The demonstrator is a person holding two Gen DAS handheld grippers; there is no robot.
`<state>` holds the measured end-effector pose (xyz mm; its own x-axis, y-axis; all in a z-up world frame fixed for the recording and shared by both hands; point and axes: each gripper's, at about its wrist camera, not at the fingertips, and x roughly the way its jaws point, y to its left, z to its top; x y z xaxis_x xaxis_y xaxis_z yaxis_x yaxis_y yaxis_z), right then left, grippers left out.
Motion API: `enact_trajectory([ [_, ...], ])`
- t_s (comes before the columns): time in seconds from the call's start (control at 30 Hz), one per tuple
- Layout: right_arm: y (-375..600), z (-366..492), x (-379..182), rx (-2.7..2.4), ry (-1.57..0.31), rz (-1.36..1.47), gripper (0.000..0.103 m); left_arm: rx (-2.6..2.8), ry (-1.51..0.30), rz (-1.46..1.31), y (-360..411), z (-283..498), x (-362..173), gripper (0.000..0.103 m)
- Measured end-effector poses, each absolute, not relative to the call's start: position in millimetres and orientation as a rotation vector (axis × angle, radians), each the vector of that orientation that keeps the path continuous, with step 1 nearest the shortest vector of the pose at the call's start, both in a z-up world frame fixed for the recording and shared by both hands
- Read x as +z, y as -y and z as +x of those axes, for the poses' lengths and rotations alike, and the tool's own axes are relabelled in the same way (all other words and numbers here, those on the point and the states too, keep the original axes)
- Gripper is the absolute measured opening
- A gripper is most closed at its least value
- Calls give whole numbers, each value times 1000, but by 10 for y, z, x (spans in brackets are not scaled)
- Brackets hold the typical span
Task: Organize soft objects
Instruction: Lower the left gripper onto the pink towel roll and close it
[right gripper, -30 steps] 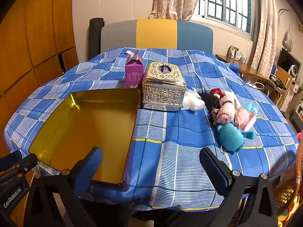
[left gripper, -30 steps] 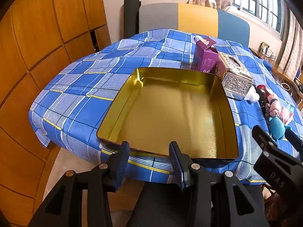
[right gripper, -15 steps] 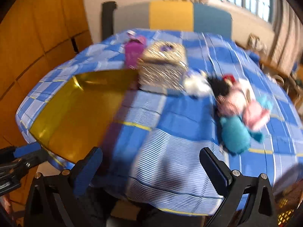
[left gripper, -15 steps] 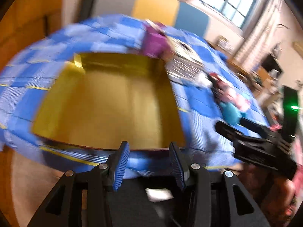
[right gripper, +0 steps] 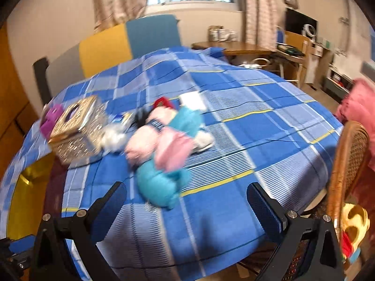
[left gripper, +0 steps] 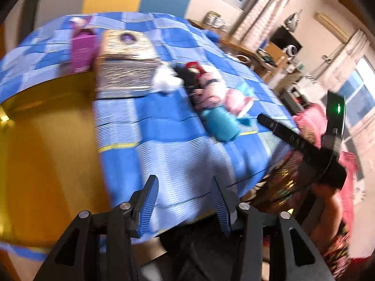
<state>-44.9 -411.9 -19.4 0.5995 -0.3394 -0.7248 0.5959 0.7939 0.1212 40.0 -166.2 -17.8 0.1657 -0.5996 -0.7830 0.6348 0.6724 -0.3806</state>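
Observation:
A heap of soft toys (left gripper: 211,91) lies on the blue checked tablecloth, with a teal plush (right gripper: 159,185) nearest me and pink plush pieces (right gripper: 150,145) behind it. The gold tray (left gripper: 35,140) sits at the left with nothing in it. My left gripper (left gripper: 185,201) hangs over the table's near edge, short of the toys; its jaws are opening with nothing between them. Just in front of the teal plush, my right gripper (right gripper: 187,203) stands wide open and holds nothing. In the left wrist view the right gripper (left gripper: 293,138) reaches in from the right beside the teal plush (left gripper: 220,126).
An ornate metal tissue box (right gripper: 77,131) and a purple carton (right gripper: 50,119) stand between tray and toys. A white card (right gripper: 192,100) lies behind the heap. A wicker chair (right gripper: 346,164) with pink cloth (right gripper: 361,103) stands at the table's right edge.
Both views have swung right, from the tray toward the toy heap, and both are blurred by the motion. The left jaws stand wider than before. The right jaws are unchanged.

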Motion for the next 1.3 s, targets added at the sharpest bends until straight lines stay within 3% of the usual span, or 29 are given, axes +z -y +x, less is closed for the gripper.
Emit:
enact_trajectory([
  [0.1, 4196, -491, -181, -582, -734, 389, 103, -917, -1091, 26, 1931, 553, -159, 64],
  [0.4, 4255, -504, -252, -592, -771, 404, 103, -936, -1013, 150, 2908, 971, -160, 64],
  [0.87, 4295, -478, -360, -528, -784, 469, 103, -913, -1079, 215, 3927, 1465, -487, 63],
  [1.0, 4291, -477, -381, -519, -782, 466, 103, -901, -1135, 229, 3995, 1542, -685, 34],
  [1.3, 4187, -379, -417, -469, -758, 410, 103, -924, -1096, 144, 3616, 1554, -625, 31],
])
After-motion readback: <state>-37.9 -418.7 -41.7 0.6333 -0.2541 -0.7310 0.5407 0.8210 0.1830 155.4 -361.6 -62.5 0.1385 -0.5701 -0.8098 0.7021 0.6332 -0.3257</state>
